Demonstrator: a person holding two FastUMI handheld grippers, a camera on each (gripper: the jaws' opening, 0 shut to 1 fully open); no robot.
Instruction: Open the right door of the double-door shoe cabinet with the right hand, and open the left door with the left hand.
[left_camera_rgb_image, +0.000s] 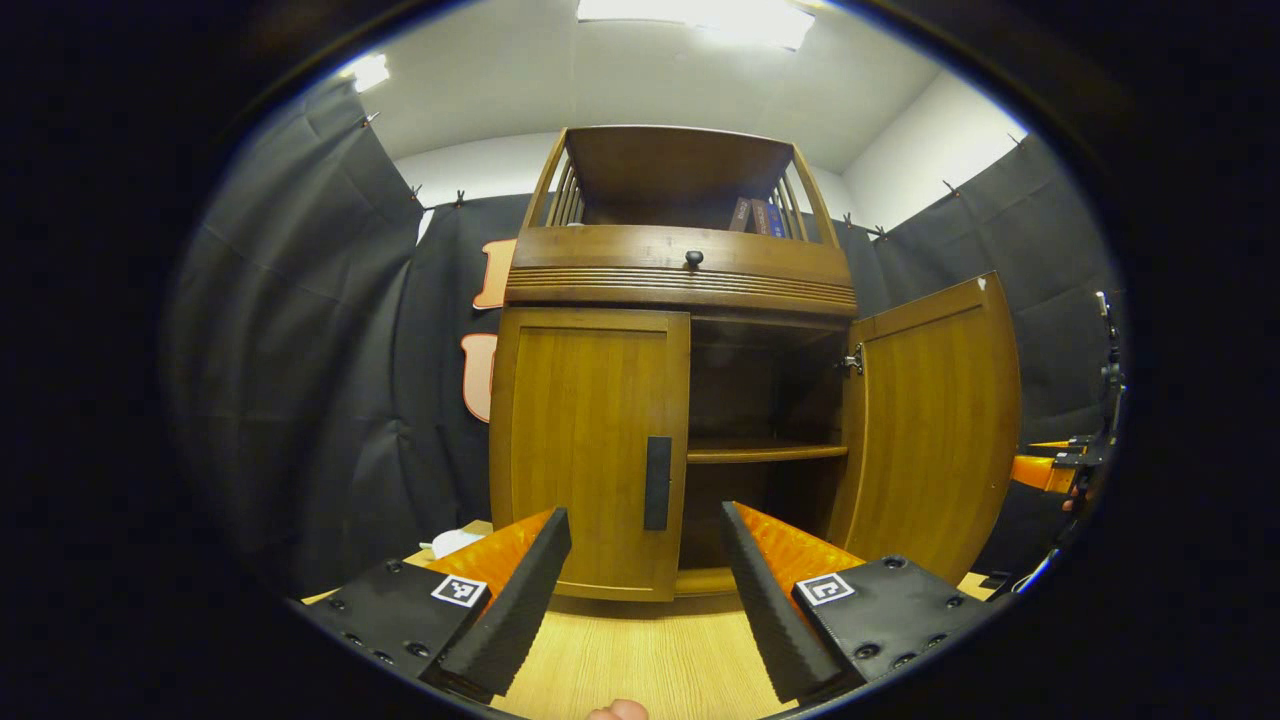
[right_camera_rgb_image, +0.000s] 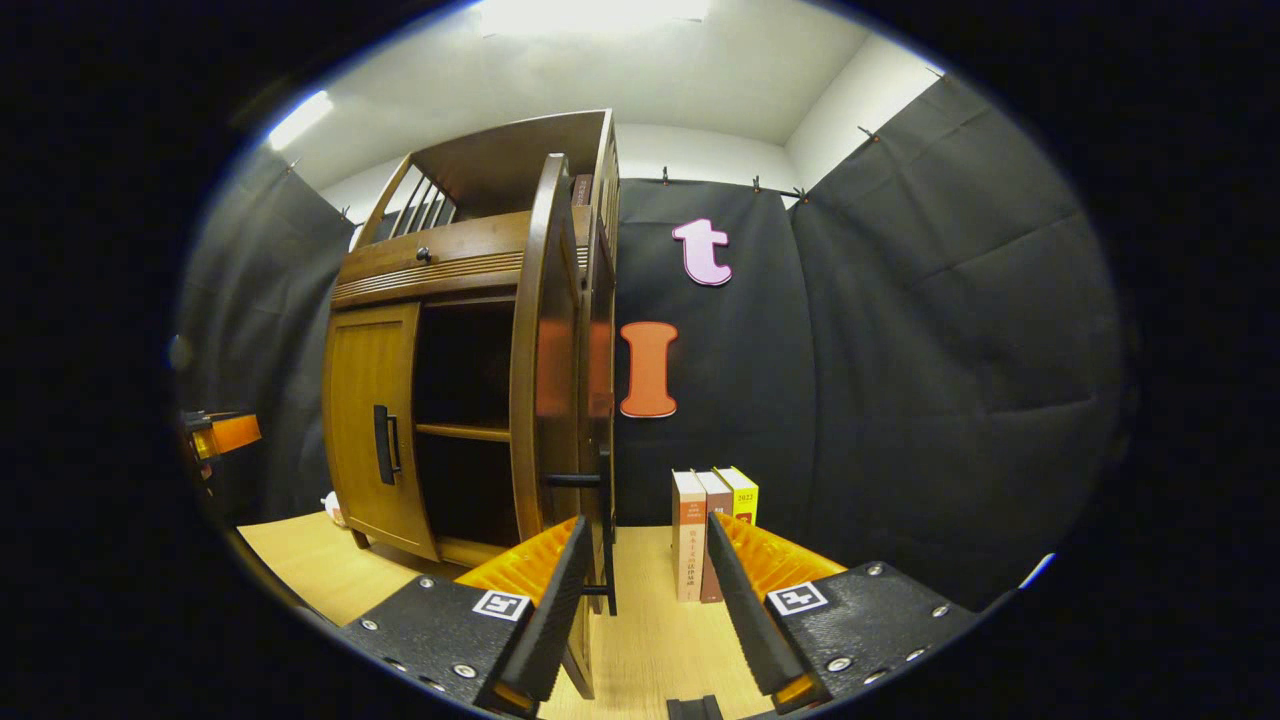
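While the right door (left_camera_rgb_image: 935, 430) of the shoe cabinet (left_camera_rgb_image: 680, 270) already stands swung out wide, baring the dark inside and its shelf (left_camera_rgb_image: 765, 452), the left door (left_camera_rgb_image: 590, 450) sits shut flush in its frame, so the task looks about half done. From the left gripper view, the left gripper (left_camera_rgb_image: 645, 580) hangs above the tabletop (left_camera_rgb_image: 640, 660), squarely facing that shut door, its jaws apart and holding nothing; the dark vertical handle (left_camera_rgb_image: 657, 483) stands between them farther off, near the door's inner edge, which suggests the gripper is lined up to go for it. The handle's place by the centre seam means a pull there should swing the door away to the left on its outer hinges.

From the right gripper view, the right gripper (right_camera_rgb_image: 640, 580) sits just beside the open door's edge (right_camera_rgb_image: 545, 380), jaws apart. That door's handle (right_camera_rgb_image: 605, 520) rises close by its left finger, though whether they touch is hard to judge. A few books (right_camera_rgb_image: 712, 530) stand upright on the tabletop beyond, clear of the door's swing
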